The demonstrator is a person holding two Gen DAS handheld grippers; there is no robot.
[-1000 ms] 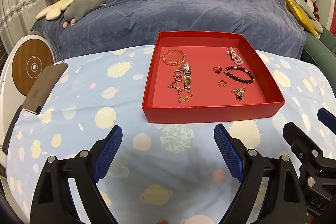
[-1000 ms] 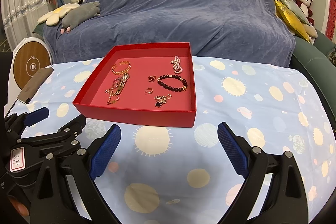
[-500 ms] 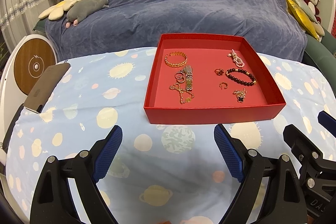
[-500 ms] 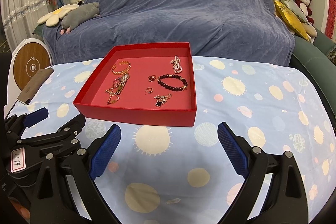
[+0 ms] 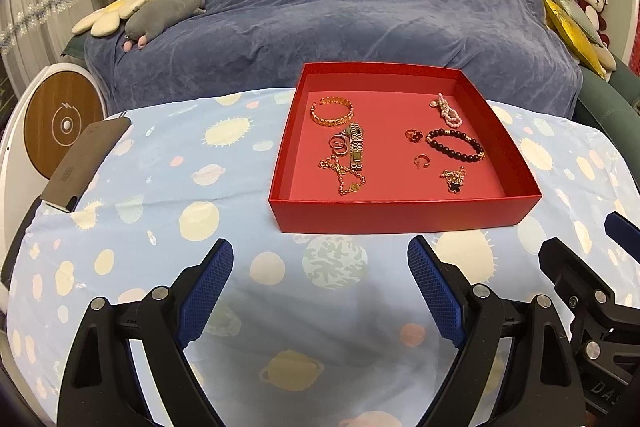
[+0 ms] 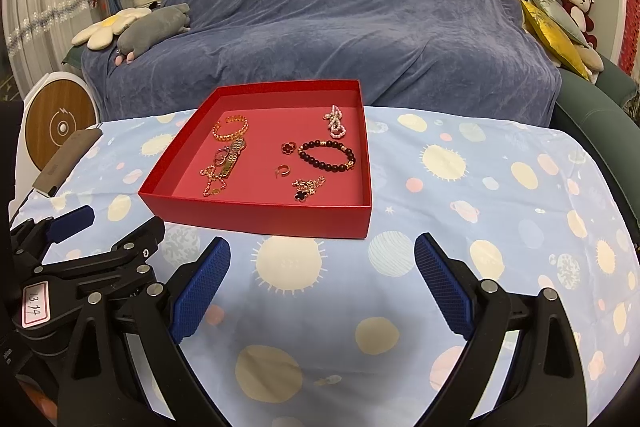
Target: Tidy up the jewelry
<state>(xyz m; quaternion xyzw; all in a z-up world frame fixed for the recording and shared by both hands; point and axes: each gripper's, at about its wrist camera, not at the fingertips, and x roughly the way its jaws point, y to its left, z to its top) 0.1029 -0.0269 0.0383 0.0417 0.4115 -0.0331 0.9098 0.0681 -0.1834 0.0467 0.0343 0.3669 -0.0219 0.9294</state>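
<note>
While your left gripper [image 5: 320, 283] and right gripper [image 6: 322, 279] hover wide apart and empty above the table's near edge, the red tray [image 5: 400, 217] sits mid-table. You have a gold bangle [image 5: 332, 111], beaded bracelet [image 5: 454, 145], rings and chains lying inside it.

Jewelry [image 5: 455, 144] in tray [image 5: 400, 219] on table [image 5: 160, 187], before sofa [image 5: 360, 7].
</note>
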